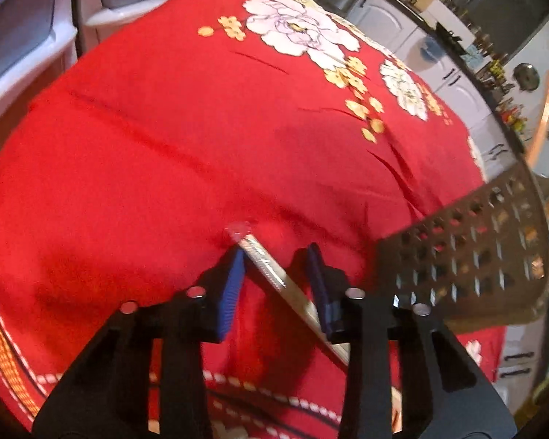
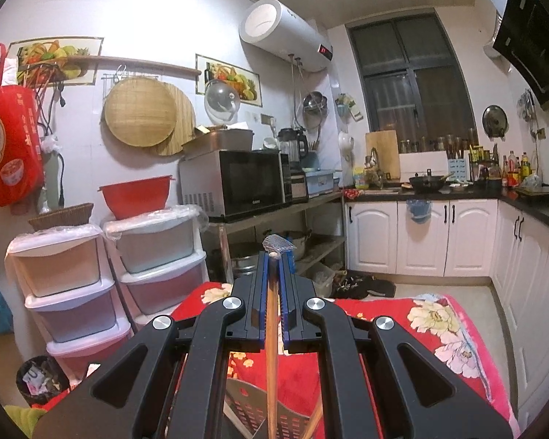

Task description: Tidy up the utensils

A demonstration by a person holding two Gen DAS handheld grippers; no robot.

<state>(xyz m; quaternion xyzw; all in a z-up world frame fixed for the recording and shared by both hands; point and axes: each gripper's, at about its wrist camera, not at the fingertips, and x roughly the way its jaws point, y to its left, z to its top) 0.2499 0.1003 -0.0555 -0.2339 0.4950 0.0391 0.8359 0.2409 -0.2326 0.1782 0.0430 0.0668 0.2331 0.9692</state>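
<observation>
A red cloth printed with white and yellow flowers [image 1: 172,139] covers the surface in a home kitchen, filling most of the left wrist view and showing again low in the right wrist view [image 2: 439,333]. At the cloth's right side stands a grey perforated plastic utensil holder [image 1: 468,252], its wall of square holes close beside the left hand-held gripper [image 1: 278,256]; wooden sticks rise from it near the frame edge.

The left hand-held gripper has its blue-padded jaws parted, not clamped. Between them lies a pale chopstick in a clear plastic wrapper [image 1: 274,274], slanting from the left pad down toward the lower right, its wrapped tip resting on the red cloth.

The right hand-held gripper [image 2: 273,256] is raised above the holder [image 2: 252,409] and pinches a brown wooden chopstick [image 2: 271,347] between nearly closed blue pads; the stick runs straight up the middle of the frame, with a crumpled bit of clear wrapper [image 2: 278,244] at its far end.
</observation>
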